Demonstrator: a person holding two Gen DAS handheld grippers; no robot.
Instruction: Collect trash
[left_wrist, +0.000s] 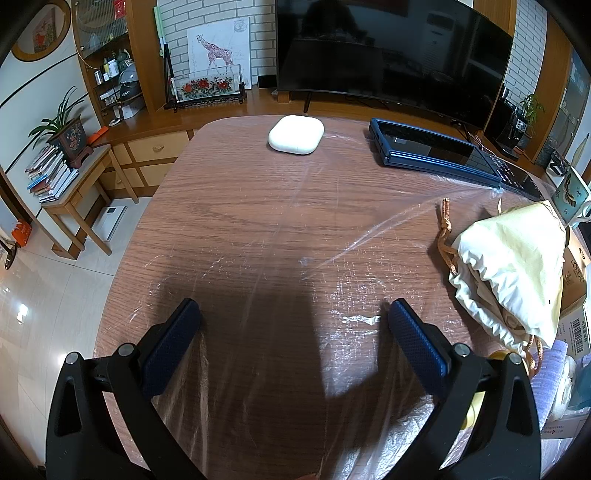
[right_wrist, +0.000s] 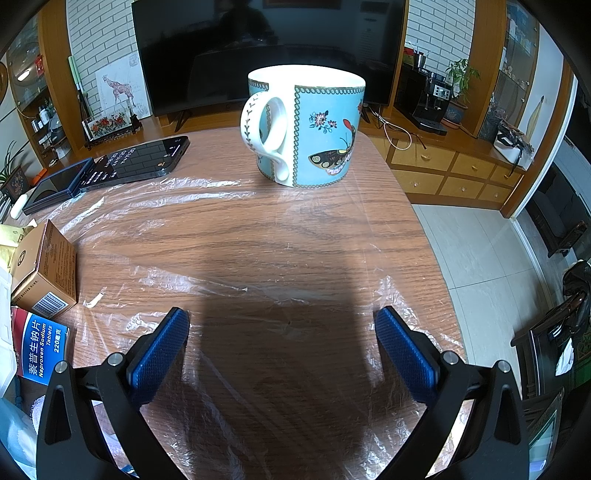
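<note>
A clear plastic bag (left_wrist: 280, 229) lies spread flat over the wooden table (left_wrist: 155, 236); it also shows in the right wrist view (right_wrist: 221, 218). My left gripper (left_wrist: 293, 310) is open and empty just above the plastic. My right gripper (right_wrist: 282, 319) is open and empty over the plastic near the table's right edge. At the table's side lie a brown cardboard box (right_wrist: 46, 266), a blue-and-red Naproxen tablet box (right_wrist: 40, 349), papers (left_wrist: 569, 362) and a cream drawstring pouch (left_wrist: 513, 269).
A white earbud case (left_wrist: 296, 134) and a dark blue folding device (left_wrist: 432, 149) lie at the far side. A black phone (right_wrist: 142, 158) and a blue butterfly mug (right_wrist: 308, 127) stand in the right wrist view. A TV (left_wrist: 391, 51) is behind the table. Tiled floor lies on both sides.
</note>
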